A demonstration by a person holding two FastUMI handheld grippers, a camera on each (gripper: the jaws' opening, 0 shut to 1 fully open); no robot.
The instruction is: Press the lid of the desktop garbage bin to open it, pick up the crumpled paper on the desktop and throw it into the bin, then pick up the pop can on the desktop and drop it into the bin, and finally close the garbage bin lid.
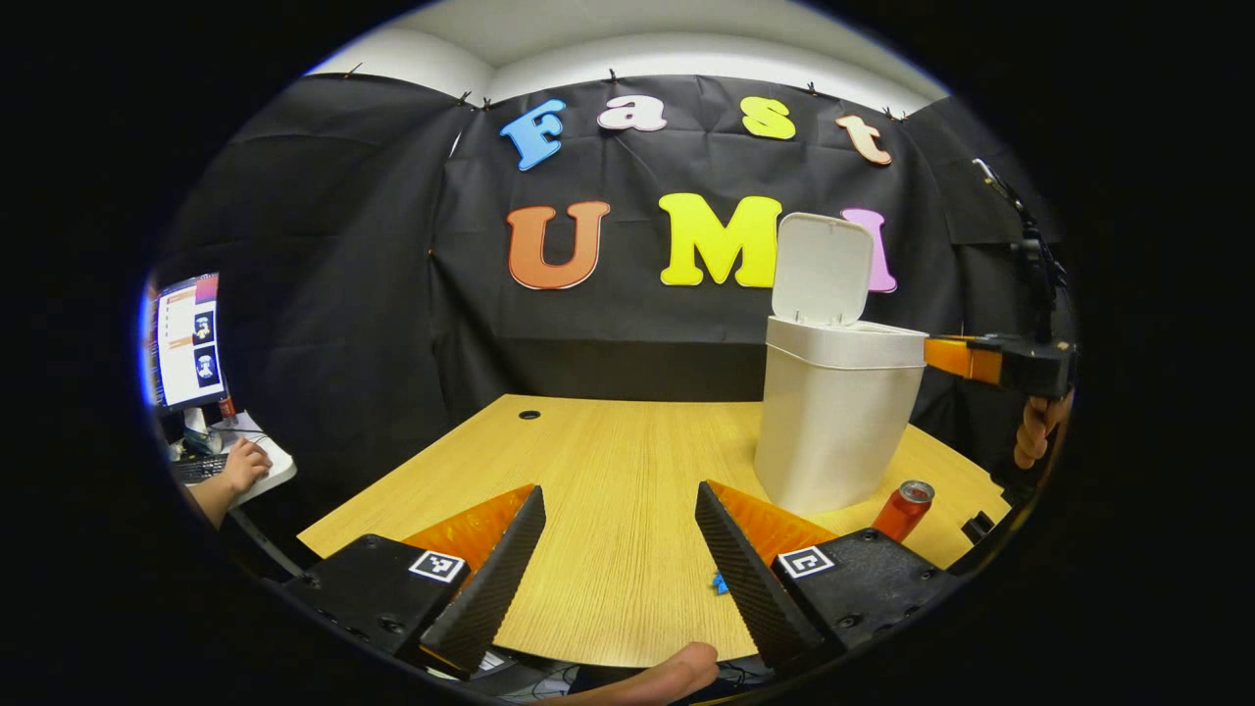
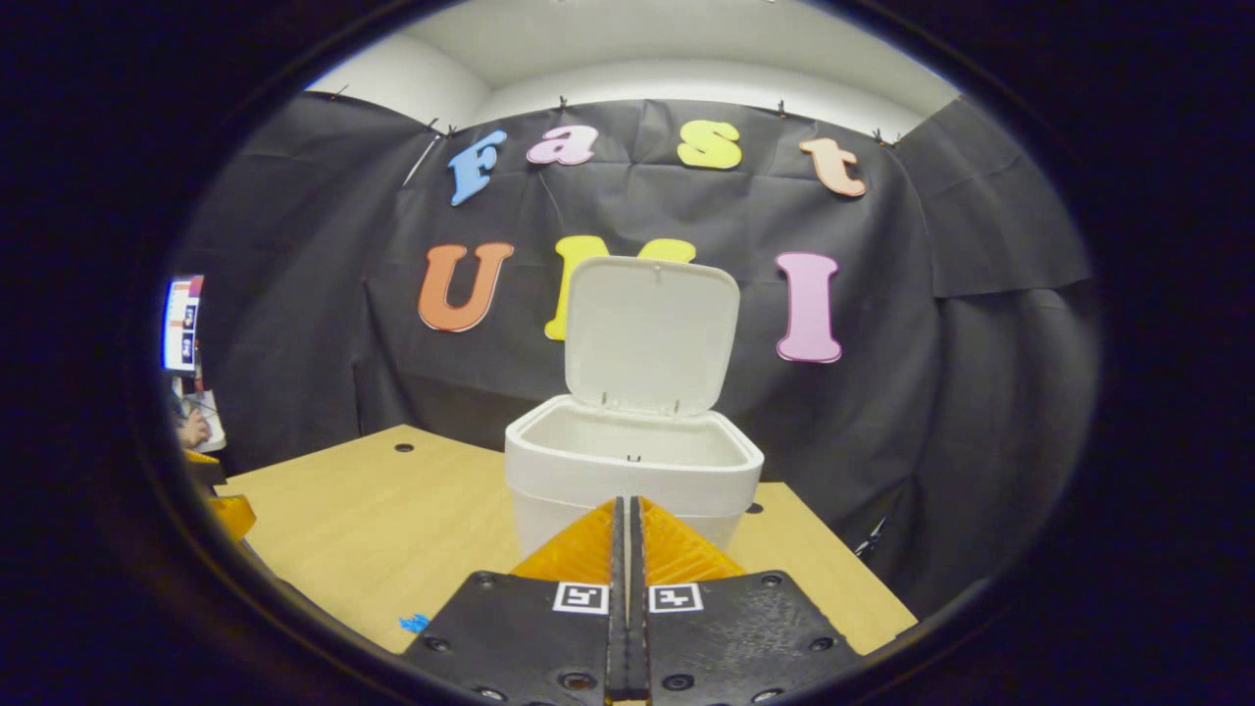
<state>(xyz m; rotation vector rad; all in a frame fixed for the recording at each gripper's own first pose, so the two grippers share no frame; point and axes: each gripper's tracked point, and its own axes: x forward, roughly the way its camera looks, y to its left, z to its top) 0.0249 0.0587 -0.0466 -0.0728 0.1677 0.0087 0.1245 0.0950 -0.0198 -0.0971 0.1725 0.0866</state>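
Bin (image 2: 632, 471) lid (image 2: 650, 333) up. Can (image 1: 902, 508) upright on table (image 1: 608, 471), at 2 o'clock from left gripper (image 1: 620, 549), fingers wide; right gripper (image 2: 625, 549) fingers closed, empty.

White bin (image 1: 833, 431) stands upright on wood desk (image 1: 608, 490), lid (image 1: 822, 268) flipped up, approx vertical, inside looks empty. Red pop can (image 1: 903, 509) upright just beside bin's base, at front-right corner in left gripper view.
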